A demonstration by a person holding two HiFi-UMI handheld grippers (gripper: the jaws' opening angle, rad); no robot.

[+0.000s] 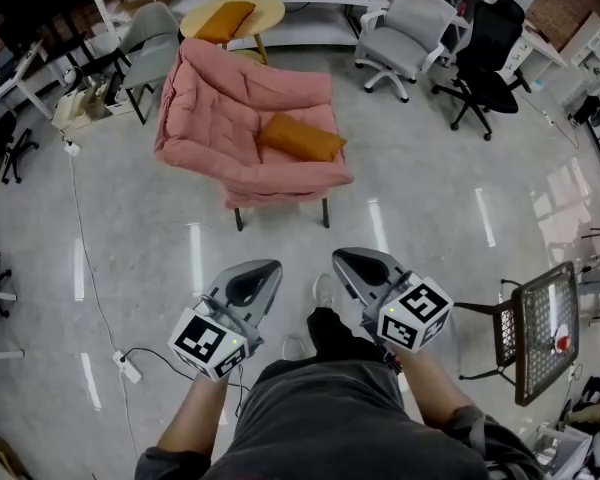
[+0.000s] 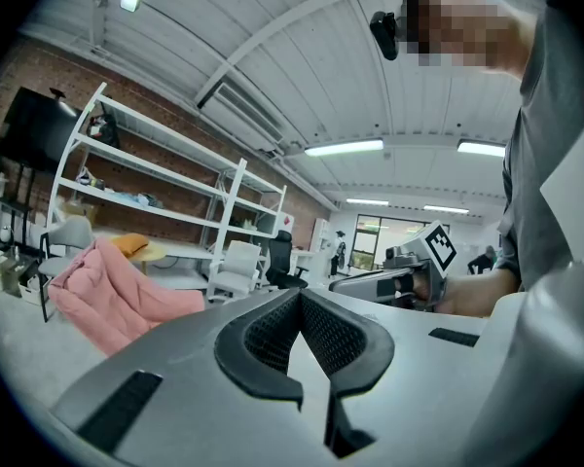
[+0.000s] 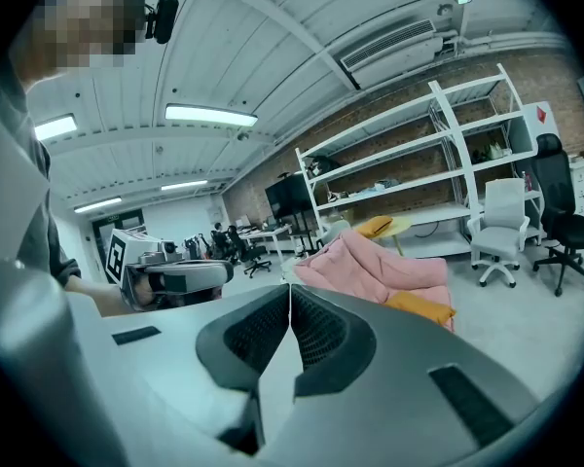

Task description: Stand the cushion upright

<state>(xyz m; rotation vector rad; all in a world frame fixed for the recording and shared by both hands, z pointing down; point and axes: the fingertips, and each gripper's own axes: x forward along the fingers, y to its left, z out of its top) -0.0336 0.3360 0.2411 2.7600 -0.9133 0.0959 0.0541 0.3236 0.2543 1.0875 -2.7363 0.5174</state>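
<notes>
An orange cushion [image 1: 300, 137] lies flat on the seat of a pink armchair [image 1: 230, 98], some way ahead of me on the floor. The right gripper view shows the same cushion [image 3: 420, 306] on that armchair [image 3: 370, 264]. In the left gripper view only the armchair [image 2: 102, 297] shows, at the left. My left gripper [image 1: 271, 267] and right gripper [image 1: 340, 258] are held side by side at waist height, well short of the chair. Both point toward it. The left gripper's [image 2: 297, 294] jaws meet at the tip with nothing between them. So do the right gripper's [image 3: 290, 288].
A second orange cushion [image 1: 225, 20] rests on a round yellow table [image 1: 270, 8] behind the armchair. A grey chair [image 1: 152, 50] stands at the left; white [image 1: 405, 30] and black [image 1: 488, 63] office chairs at the back right. A black mesh chair [image 1: 542, 340] stands to my right, a power strip [image 1: 130, 370] to my left.
</notes>
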